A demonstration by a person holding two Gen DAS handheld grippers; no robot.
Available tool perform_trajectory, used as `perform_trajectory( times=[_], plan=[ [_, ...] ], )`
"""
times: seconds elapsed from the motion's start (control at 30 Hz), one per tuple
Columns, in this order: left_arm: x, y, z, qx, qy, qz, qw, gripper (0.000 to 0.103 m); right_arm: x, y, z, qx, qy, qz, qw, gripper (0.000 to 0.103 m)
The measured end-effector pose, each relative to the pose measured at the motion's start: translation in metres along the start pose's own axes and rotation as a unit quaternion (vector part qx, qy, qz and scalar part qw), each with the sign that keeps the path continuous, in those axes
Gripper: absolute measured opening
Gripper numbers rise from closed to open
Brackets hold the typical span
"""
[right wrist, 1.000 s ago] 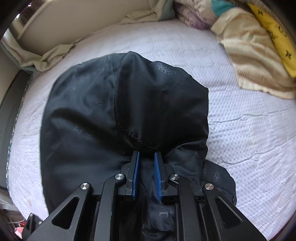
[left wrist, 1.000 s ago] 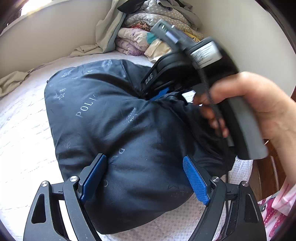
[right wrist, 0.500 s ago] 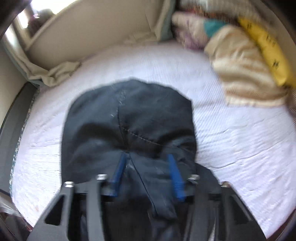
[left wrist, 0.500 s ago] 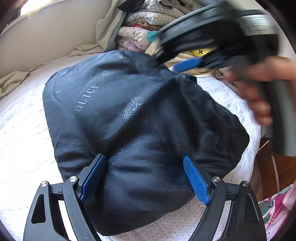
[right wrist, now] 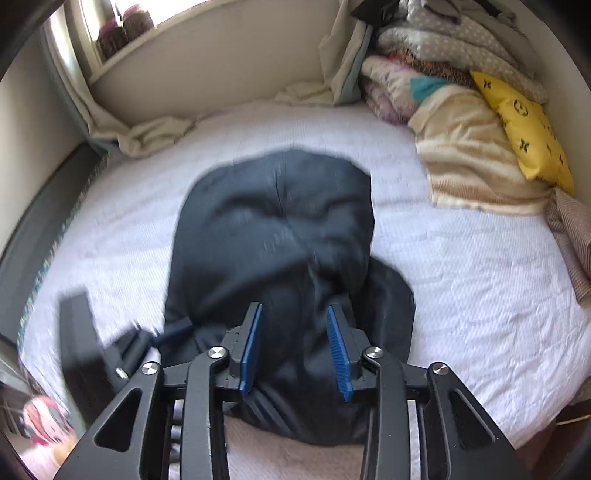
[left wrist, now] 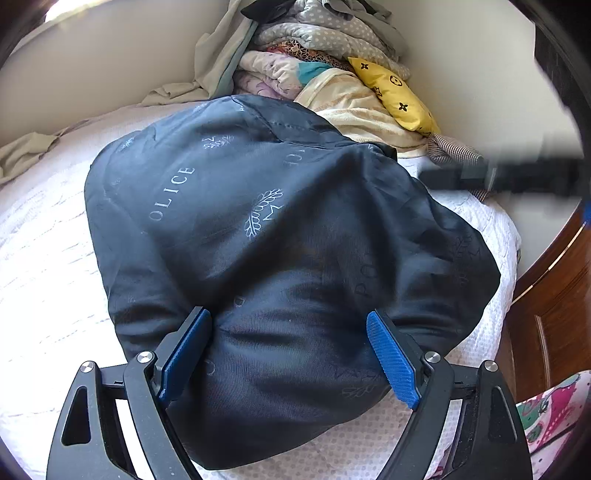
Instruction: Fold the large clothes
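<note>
A dark navy garment printed with "POLICE" lies bunched on the white bedspread. My left gripper stands open, its blue pads astride the garment's near bulge, with cloth filling the gap. In the right wrist view the same garment lies below my right gripper. Its jaws are closing with nothing pinched between them. The right gripper's blurred black body shows at the right edge of the left wrist view. The left gripper's blurred frame appears at the lower left of the right wrist view.
Stacked folded blankets and a yellow cushion fill the bed's far right corner. A crumpled beige sheet lies along the wall. Dark wooden furniture borders the bed's right side. Pots stand on the sill.
The right gripper let go of the garment's fold and pulled back and up. The fold now lies spread toward the far side with the print showing. The left gripper stayed put.
</note>
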State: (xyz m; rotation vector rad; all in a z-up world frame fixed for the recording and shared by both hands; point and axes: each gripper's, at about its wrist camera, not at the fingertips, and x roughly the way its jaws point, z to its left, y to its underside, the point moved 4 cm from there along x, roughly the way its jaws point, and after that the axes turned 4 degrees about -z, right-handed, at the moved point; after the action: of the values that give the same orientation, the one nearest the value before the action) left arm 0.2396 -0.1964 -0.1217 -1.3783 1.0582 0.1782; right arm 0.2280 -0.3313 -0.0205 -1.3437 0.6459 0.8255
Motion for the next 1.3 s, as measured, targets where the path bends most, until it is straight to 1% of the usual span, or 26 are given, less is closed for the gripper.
perform_trajectory(
  times=[0.03,0.13,0.23,0.5,0.67,0.73,0.77,0.8,0.83,0.87,0.9,0.97,1.0,1.03,1.1,1.17,1.27,1.3],
  plan=[
    [0.000,0.000,0.001,-0.001,0.001,0.000,1.0000,0.088,0.009,0.006,-0.004,0.006,0.005,0.011,1.000,0.025],
    [-0.001,0.001,0.002,-0.002,0.005,0.000,1.0000,0.088,0.035,0.022,-0.017,0.005,0.025,0.036,0.999,0.023],
    [0.000,0.002,0.000,0.004,0.004,0.000,1.0000,0.088,0.057,0.033,-0.028,0.026,0.012,0.060,0.998,0.023],
    [0.006,0.009,-0.008,0.025,-0.007,0.000,0.9997,0.088,0.091,0.045,-0.033,0.028,0.008,0.082,0.996,0.024],
    [0.009,0.010,-0.012,0.037,-0.015,-0.001,0.9992,0.091,0.095,0.043,-0.040,0.048,-0.011,0.097,0.994,0.024],
    [0.008,0.010,-0.013,0.043,-0.021,-0.002,0.9989,0.093,0.087,0.040,-0.045,0.066,-0.022,0.092,0.993,0.029],
    [0.008,0.010,-0.015,0.044,-0.022,-0.003,0.9988,0.093,0.077,0.037,-0.049,0.086,-0.030,0.082,0.992,0.033],
    [0.007,0.010,-0.014,0.044,-0.023,-0.004,0.9988,0.094,0.068,0.033,-0.052,0.103,-0.044,0.069,0.991,0.051],
    [0.007,0.009,-0.013,0.041,-0.022,-0.004,0.9989,0.094,0.053,0.028,-0.054,0.126,-0.071,0.042,0.989,0.072],
    [0.006,0.008,-0.012,0.038,-0.021,-0.004,0.9990,0.094,0.041,0.024,-0.056,0.139,-0.087,0.019,0.986,0.077],
    [0.006,0.007,-0.012,0.035,-0.021,-0.005,0.9991,0.095,0.024,0.018,-0.059,0.150,-0.097,-0.015,0.984,0.080],
    [0.006,0.006,-0.010,0.030,-0.018,-0.005,0.9994,0.095,0.009,0.011,-0.062,0.145,-0.085,-0.044,0.985,0.086],
    [0.007,0.006,-0.010,0.029,-0.018,-0.005,0.9994,0.095,0.006,0.008,-0.064,0.137,-0.074,-0.052,0.987,0.088],
    [0.007,0.007,-0.011,0.030,-0.019,-0.005,0.9993,0.095,0.007,0.005,-0.066,0.130,-0.066,-0.049,0.988,0.088],
    [0.007,0.008,-0.012,0.032,-0.021,-0.006,0.9993,0.095,0.020,-0.001,-0.070,0.135,-0.055,-0.022,0.989,0.088],
    [0.008,0.007,-0.012,0.032,-0.021,-0.006,0.9993,0.095,0.038,-0.009,-0.070,0.138,-0.056,0.004,0.989,0.088],
    [0.009,0.007,-0.012,0.032,-0.019,-0.007,0.9993,0.095,0.074,0.000,-0.069,0.128,-0.043,0.059,0.989,0.090],
    [0.008,0.008,-0.012,0.032,-0.019,-0.007,0.9993,0.095,0.083,0.004,-0.069,0.132,-0.048,0.071,0.987,0.091]
  ],
)
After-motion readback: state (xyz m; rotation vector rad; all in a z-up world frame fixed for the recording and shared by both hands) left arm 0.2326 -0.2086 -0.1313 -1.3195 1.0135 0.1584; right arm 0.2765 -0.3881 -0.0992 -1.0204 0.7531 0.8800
